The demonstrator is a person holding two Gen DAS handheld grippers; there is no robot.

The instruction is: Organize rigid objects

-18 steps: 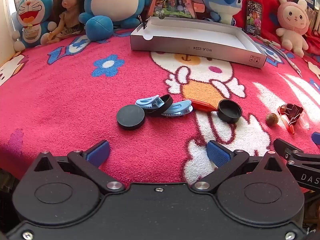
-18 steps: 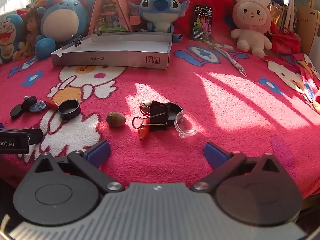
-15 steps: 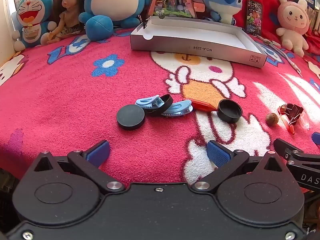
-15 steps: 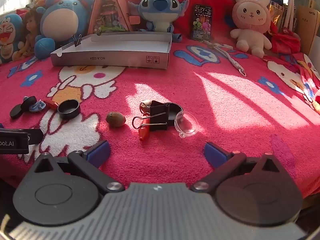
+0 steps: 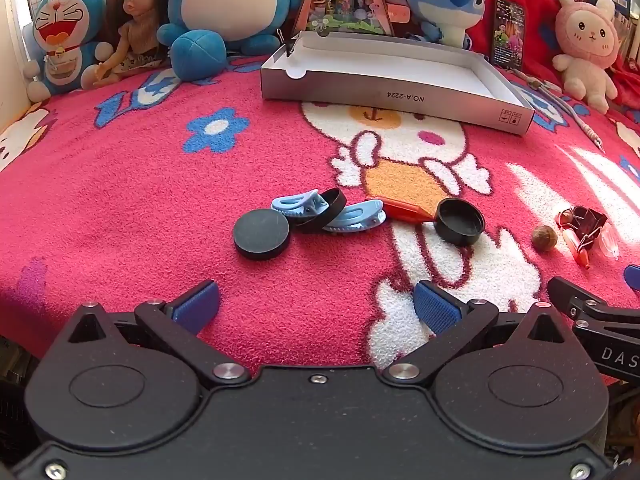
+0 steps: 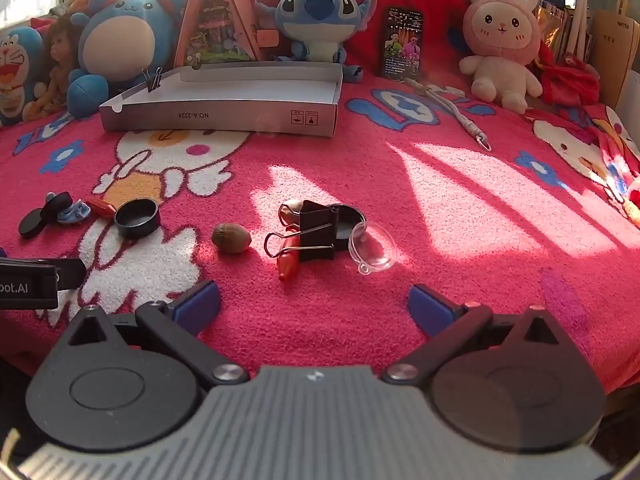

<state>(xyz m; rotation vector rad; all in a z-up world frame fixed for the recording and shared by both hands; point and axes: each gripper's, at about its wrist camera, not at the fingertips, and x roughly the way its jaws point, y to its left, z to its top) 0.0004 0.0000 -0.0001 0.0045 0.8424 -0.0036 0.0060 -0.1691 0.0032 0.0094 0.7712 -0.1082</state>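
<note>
In the left wrist view, a black disc (image 5: 261, 233), two light blue clips (image 5: 298, 205) around a tilted black lid, a red piece (image 5: 402, 210) and an upturned black cap (image 5: 459, 221) lie on the pink blanket. My left gripper (image 5: 316, 306) is open and empty, short of them. In the right wrist view, a brown nut (image 6: 231, 237), a black binder clip (image 6: 318, 230), an orange-red piece (image 6: 289, 261) and a clear half-dome (image 6: 373, 249) lie ahead of my right gripper (image 6: 314, 305), which is open and empty. An open grey box (image 6: 224, 114) sits further back.
Plush toys and a doll (image 5: 134, 28) line the back edge. A pink rabbit plush (image 6: 500, 46) and a cord (image 6: 460, 114) lie at the right back. The left gripper's body (image 6: 28, 284) shows at the right view's left edge.
</note>
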